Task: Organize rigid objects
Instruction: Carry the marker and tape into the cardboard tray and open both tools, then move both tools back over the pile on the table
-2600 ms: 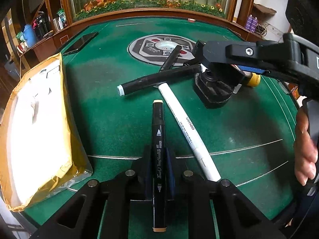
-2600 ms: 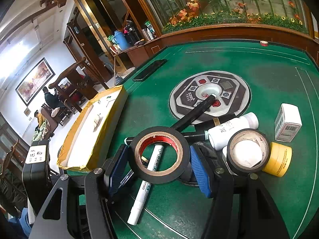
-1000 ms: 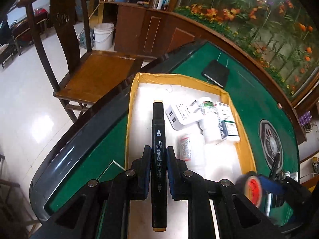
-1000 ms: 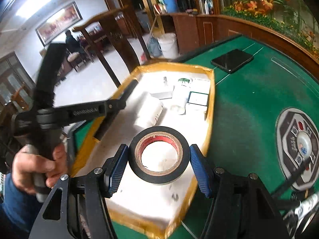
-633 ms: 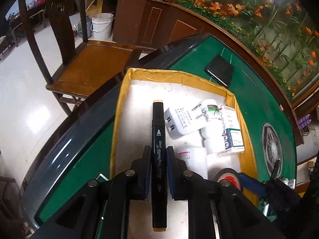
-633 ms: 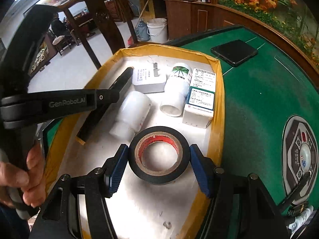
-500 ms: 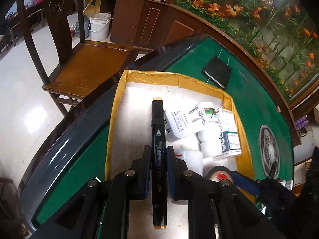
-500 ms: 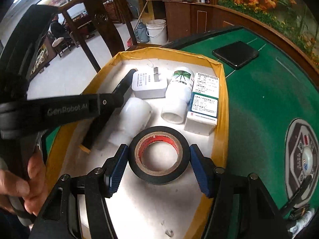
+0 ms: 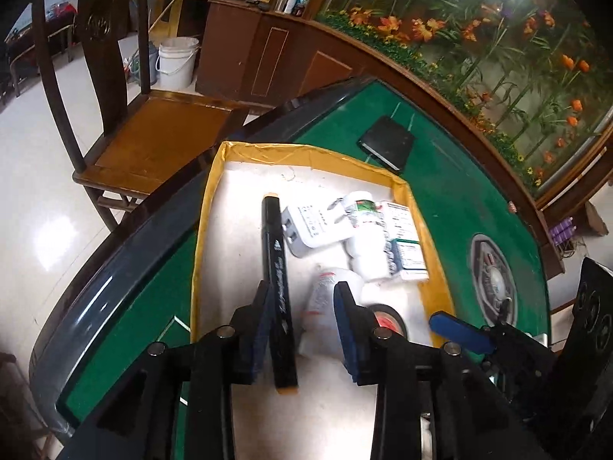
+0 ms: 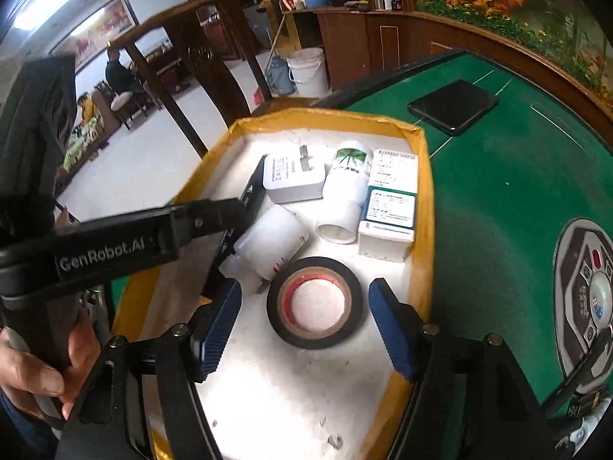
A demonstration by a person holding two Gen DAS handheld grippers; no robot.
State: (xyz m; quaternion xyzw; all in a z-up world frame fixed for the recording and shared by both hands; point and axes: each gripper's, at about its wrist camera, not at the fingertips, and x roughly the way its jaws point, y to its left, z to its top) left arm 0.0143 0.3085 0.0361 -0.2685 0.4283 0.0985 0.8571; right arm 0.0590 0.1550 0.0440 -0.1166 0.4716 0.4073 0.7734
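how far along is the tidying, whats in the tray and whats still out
Done: charger plug, two white bottles and a box lie in the tray. In hand: both grippers' jaws have just opened, dropping the black marker and tape roll. Left: items past the tray, barely visible.

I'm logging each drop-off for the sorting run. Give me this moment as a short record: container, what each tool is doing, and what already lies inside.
container: yellow-edged tray on the green table
left tool: jaws have just been opening; black marker between them, against one pad only
right tool: jaws have just been opening; black tape roll lies flat in tray, clear of both pads
already inside: white charger, two white bottles, a white box
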